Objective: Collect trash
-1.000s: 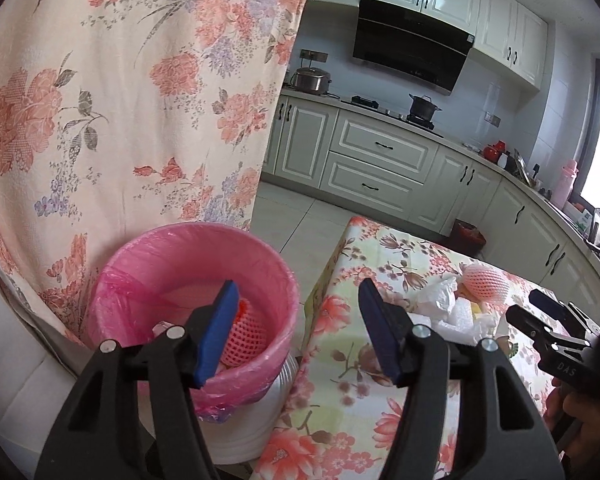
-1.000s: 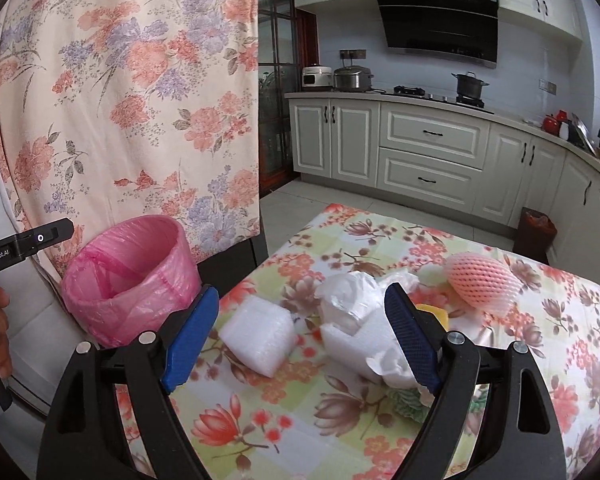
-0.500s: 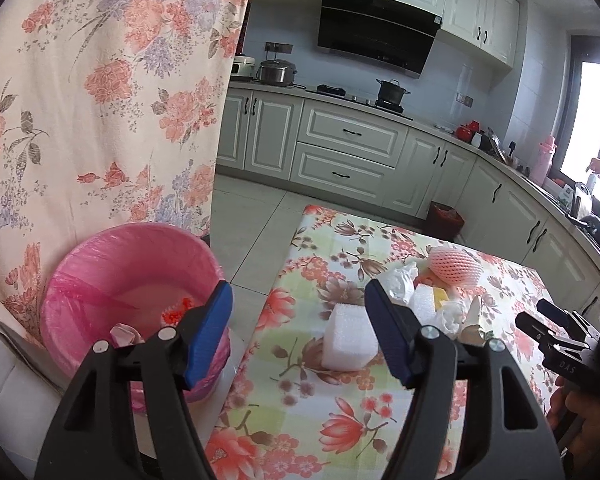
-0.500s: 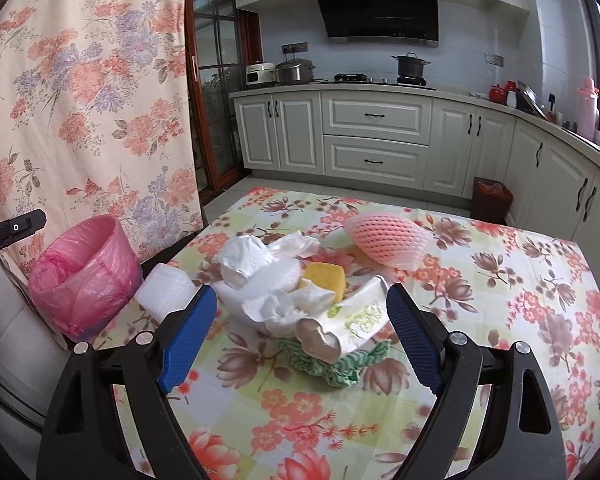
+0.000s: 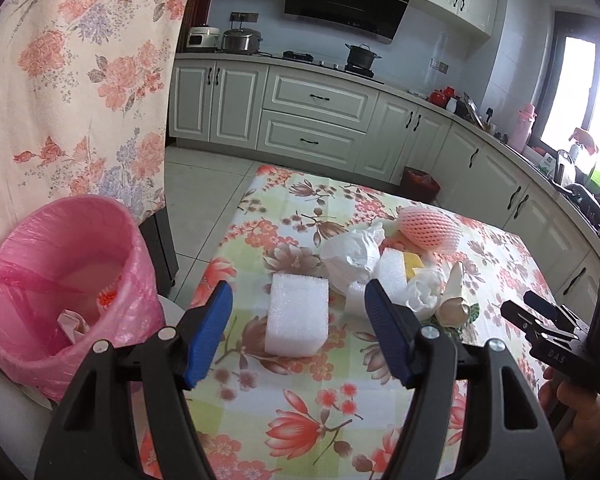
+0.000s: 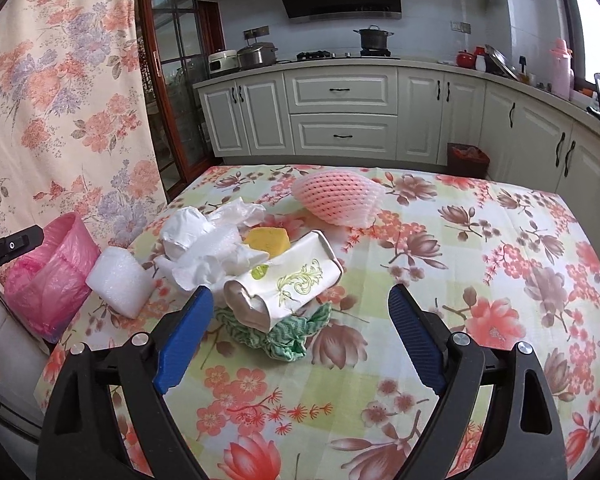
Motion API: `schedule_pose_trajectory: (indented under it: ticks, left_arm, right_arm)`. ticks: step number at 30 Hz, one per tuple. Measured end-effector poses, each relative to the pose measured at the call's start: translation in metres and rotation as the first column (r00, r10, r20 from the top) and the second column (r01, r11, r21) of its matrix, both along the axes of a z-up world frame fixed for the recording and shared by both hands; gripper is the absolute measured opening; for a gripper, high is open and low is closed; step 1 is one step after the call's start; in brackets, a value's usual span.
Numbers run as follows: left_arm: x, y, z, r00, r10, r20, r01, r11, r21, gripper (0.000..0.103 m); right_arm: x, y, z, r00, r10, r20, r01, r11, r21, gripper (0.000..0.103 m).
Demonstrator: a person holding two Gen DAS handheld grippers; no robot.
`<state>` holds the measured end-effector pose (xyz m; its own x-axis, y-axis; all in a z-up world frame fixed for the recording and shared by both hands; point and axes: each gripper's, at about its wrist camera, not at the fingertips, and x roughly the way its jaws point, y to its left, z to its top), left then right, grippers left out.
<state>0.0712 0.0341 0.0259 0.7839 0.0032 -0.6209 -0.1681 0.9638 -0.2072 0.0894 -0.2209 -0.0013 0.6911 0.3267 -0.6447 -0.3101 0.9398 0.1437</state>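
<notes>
Left wrist view: left gripper point(image 5: 298, 330) hanging wide, foam block point(image 5: 297, 314) sitting between its fingertips, right gripper point(image 6: 296, 330) gaping wide behind crumpled carton point(image 6: 282, 286).

White foam block point(image 5: 297, 320) upright on the flowered worktop point(image 6: 480, 264), just left of a heap: crumpled white plastic point(image 6: 204, 240), yellow sponge point(image 6: 269, 241), flattened paper cup point(image 6: 288, 284), green cloth point(image 6: 288, 332). Behind, pink foam net point(image 6: 336, 199). Off the edge, pink-lined bin point(image 5: 60, 300) holding scraps.
</notes>
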Motion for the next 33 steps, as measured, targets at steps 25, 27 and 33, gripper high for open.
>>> schedule_pose_trajectory:
  ticks: [25,27,33]
  left_arm:
    - [0.044,-0.012,-0.056,0.993,-0.029,-0.111,0.024,0.999,-0.044,0.066]
    - [0.045,-0.009,-0.059,0.992,-0.024,-0.121,0.018,0.999,-0.046,0.066]
    - [0.051,-0.004,-0.068,0.987,-0.005,-0.159,-0.004,0.998,-0.055,0.066]
  right_arm:
    - [0.067,0.034,-0.035,0.984,-0.129,-0.126,0.131,0.991,0.004,0.084]
    - [0.066,0.031,-0.042,0.981,-0.131,-0.140,0.132,0.991,-0.004,0.084]
    - [0.054,0.026,-0.042,0.986,-0.102,-0.132,0.099,0.995,-0.026,0.083]
